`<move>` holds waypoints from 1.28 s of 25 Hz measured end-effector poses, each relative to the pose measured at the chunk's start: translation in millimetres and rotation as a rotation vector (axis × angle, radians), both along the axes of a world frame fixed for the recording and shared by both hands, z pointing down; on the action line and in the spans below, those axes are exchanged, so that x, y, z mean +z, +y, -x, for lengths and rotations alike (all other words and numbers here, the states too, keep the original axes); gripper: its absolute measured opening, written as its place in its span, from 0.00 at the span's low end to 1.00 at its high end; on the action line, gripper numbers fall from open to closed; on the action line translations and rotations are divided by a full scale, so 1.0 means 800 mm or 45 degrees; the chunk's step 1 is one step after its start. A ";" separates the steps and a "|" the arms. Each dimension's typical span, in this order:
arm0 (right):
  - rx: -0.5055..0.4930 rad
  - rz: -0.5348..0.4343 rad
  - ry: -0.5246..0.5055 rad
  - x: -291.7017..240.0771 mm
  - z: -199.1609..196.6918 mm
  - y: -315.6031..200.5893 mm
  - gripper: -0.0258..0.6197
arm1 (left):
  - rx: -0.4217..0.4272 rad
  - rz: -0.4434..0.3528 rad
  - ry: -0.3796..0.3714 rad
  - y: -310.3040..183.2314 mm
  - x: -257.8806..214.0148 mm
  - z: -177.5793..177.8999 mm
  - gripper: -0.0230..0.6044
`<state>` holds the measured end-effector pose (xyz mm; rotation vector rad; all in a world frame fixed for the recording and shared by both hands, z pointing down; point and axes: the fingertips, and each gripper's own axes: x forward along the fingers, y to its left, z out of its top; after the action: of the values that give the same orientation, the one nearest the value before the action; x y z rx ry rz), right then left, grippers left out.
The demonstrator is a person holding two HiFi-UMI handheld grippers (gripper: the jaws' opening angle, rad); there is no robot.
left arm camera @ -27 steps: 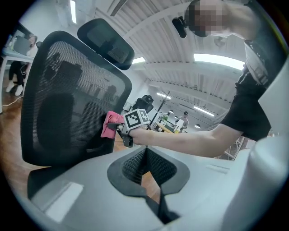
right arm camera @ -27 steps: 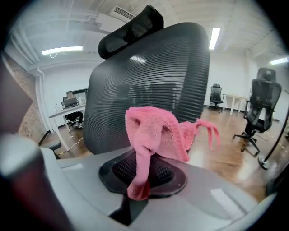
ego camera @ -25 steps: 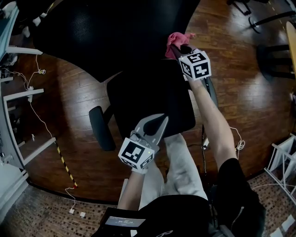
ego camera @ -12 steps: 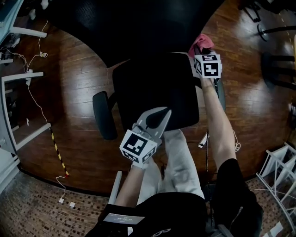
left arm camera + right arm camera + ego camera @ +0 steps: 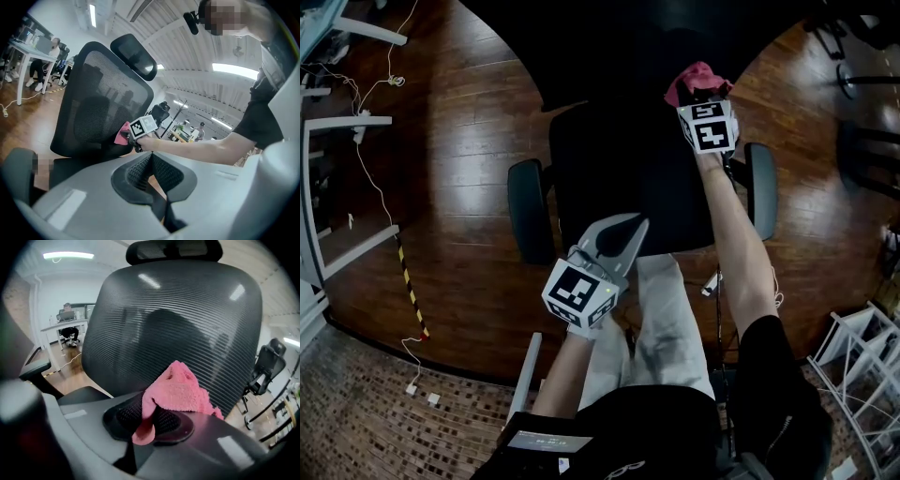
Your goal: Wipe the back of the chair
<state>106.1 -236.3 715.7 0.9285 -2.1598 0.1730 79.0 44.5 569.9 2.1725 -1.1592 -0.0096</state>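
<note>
The right hand-held gripper [image 5: 149, 422], grasping the pink cloth [image 5: 180, 391] low at the chair back [image 5: 154, 324], should press flat and evenly; the left hand-held gripper [image 5: 151, 165] is clenched, empty.

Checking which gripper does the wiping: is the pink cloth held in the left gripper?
No, the pink cloth is pinched in the right gripper, while the left gripper is shut with nothing in it.

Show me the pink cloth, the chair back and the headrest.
pink cloth [image 5: 180, 390], right gripper view, middle of the bunched fabric
chair back [image 5: 154, 319], right gripper view, centre of the mesh
headrest [image 5: 135, 57], left gripper view, middle of pad
</note>
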 end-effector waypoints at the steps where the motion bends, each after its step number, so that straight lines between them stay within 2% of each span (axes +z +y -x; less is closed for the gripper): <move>1: -0.040 -0.003 0.008 0.001 0.019 0.006 0.10 | -0.007 -0.003 0.002 0.003 -0.001 0.005 0.02; 6: -0.139 -0.013 -0.003 0.000 0.098 0.030 0.10 | -0.047 -0.015 0.016 0.017 -0.005 0.032 0.02; 10: -0.159 -0.014 -0.011 0.001 0.133 0.046 0.10 | -0.081 -0.013 0.023 0.031 -0.001 0.063 0.02; 15: -0.287 -0.034 0.020 0.000 0.195 0.078 0.10 | -0.116 -0.006 0.035 0.047 0.002 0.100 0.02; 23: -0.395 -0.051 0.013 0.004 0.273 0.117 0.10 | -0.163 0.018 0.028 0.067 0.012 0.151 0.02; 32: -0.625 -0.054 0.006 0.013 0.351 0.175 0.10 | -0.198 0.042 0.034 0.074 0.023 0.177 0.02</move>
<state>-174.9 -96.0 726.0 0.3972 -2.3222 -0.1170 -62.4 104.0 588.1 2.0429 -1.3011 -0.0862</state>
